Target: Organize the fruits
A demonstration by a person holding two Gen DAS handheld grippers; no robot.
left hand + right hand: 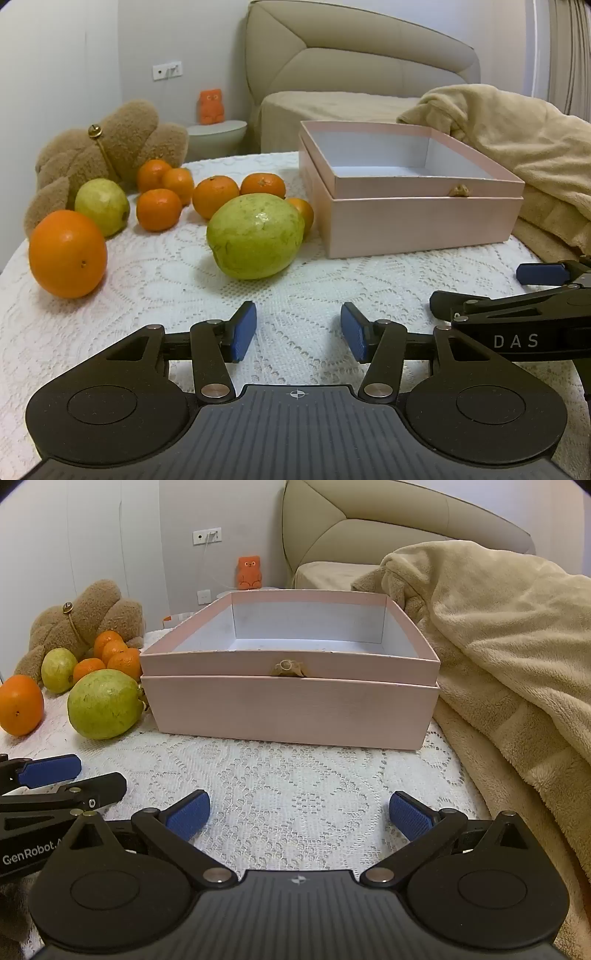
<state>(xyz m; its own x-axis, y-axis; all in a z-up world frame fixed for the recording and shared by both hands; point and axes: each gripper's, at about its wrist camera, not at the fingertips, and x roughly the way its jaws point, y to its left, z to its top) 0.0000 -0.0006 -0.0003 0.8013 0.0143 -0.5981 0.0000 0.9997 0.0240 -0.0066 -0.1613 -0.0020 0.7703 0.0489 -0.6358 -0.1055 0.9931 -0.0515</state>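
Note:
A large green guava (255,236) lies on the lace tablecloth just ahead of my left gripper (299,328), which is open with nothing between its blue pads. To the left are a big orange (68,254), a smaller guava (101,205) and several mandarins (216,195). An empty pink box (417,221) stands to the right of the fruit. My right gripper (299,812) is wide open and empty, facing the box (291,709) front on. The same large guava (103,703) and orange (20,705) show at the left of the right wrist view.
A brown plush bear (107,147) sits behind the fruit at the table's far left. A beige blanket (498,646) is piled against the box's right side. Bare lace cloth (295,775) lies between both grippers and the box. A sofa stands beyond the table.

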